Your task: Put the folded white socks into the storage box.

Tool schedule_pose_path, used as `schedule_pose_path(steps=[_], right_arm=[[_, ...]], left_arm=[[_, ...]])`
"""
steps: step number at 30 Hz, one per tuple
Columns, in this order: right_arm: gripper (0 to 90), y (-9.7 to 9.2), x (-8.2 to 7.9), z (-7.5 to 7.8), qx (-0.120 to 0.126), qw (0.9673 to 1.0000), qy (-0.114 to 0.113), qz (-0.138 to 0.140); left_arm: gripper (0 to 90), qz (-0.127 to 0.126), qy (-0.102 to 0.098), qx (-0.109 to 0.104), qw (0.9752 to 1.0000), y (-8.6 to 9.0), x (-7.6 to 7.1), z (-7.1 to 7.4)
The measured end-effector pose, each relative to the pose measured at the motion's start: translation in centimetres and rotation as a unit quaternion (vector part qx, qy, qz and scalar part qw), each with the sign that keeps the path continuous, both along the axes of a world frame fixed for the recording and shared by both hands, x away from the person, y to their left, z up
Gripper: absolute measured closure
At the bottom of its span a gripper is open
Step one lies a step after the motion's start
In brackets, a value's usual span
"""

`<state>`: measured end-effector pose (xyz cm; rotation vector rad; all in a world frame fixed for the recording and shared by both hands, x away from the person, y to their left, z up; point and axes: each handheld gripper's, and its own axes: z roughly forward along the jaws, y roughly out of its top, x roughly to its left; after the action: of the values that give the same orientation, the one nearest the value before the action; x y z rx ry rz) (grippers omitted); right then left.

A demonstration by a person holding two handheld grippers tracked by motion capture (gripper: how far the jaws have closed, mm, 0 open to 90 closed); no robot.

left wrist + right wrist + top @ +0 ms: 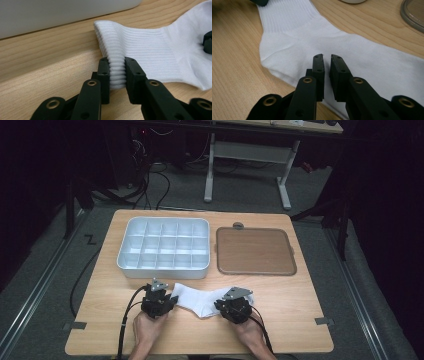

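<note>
A white sock [197, 301] lies flat on the wooden table [300, 310] near the front edge, between the two hand-held grippers. My left gripper [171, 299] is at the sock's left end. In the left gripper view it [117, 60] is shut on a raised fold of the ribbed cuff [117, 72]. My right gripper [221, 306] rests on the sock's right end. In the right gripper view its jaws [327, 56] stand almost together over the foot part of the sock [299, 37], with only a thin slit. No fold of fabric shows between them.
A white tray [162, 270] with several compartments stands just behind the sock at the left. A brown flat tray [255, 251] lies to its right, with a small round grey thing [238, 225] behind it. Bare table lies to the right of the hands.
</note>
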<state>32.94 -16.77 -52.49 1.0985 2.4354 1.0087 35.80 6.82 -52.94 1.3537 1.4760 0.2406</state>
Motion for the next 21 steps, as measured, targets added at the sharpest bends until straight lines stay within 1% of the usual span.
schedule_pose_path(steps=[3, 5, 6, 7, 10, 11, 12, 14, 15, 21], right_arm=[[82.6, 0.0, 0.0, 0.0, 0.000, 1.0000, 0.000, 0.000], [82.6, 0.0, 0.0, 0.0, 0.000, 1.0000, 0.000, 0.000], [82.6, 0.0, 0.0, 0.0, 0.000, 1.0000, -0.001, 0.000], [82.6, 0.0, 0.0, 0.0, 0.000, 1.0000, -0.001, 0.000], [82.6, 0.1, 0.0, 0.0, -0.004, 1.0000, -0.002, 0.000], [82.6, 0.1, 0.0, 0.0, -0.004, 1.0000, -0.002, 0.000], [82.6, 0.1, -0.1, 0.0, -0.004, 1.0000, -0.002, 0.000], [82.6, 0.1, 0.0, 0.0, -0.003, 1.0000, -0.002, 0.001], [82.6, 0.1, 0.0, 0.0, -0.004, 1.0000, -0.002, 0.001], [82.6, 0.2, 0.1, 0.0, -0.002, 1.0000, 0.000, 0.003]], left_arm=[[78.1, -0.003, -0.003, -0.002, 1.0000, 0.1, -0.1, 0.1], [79.2, -0.003, -0.003, -0.008, 1.0000, 0.2, -0.1, 0.2], [80.0, -0.004, -0.003, -0.017, 0.9999, 0.3, -0.1, 0.5], [80.2, -0.004, -0.003, -0.017, 0.9999, 0.3, -0.1, 0.5], [80.6, -0.004, -0.001, -0.029, 0.9996, 0.6, -0.2, 0.9], [80.7, -0.004, -0.001, -0.029, 0.9996, 0.6, -0.2, 0.9], [80.7, -0.002, -0.002, -0.035, 0.9994, 0.6, -0.2, 1.0], [80.9, -0.004, -0.002, -0.038, 0.9993, 0.7, -0.3, 1.2], [81.0, -0.003, -0.002, -0.046, 0.9989, 0.8, -0.4, 1.4], [81.2, -0.002, -0.003, -0.055, 0.9985, 1.1, -0.5, 1.9]])
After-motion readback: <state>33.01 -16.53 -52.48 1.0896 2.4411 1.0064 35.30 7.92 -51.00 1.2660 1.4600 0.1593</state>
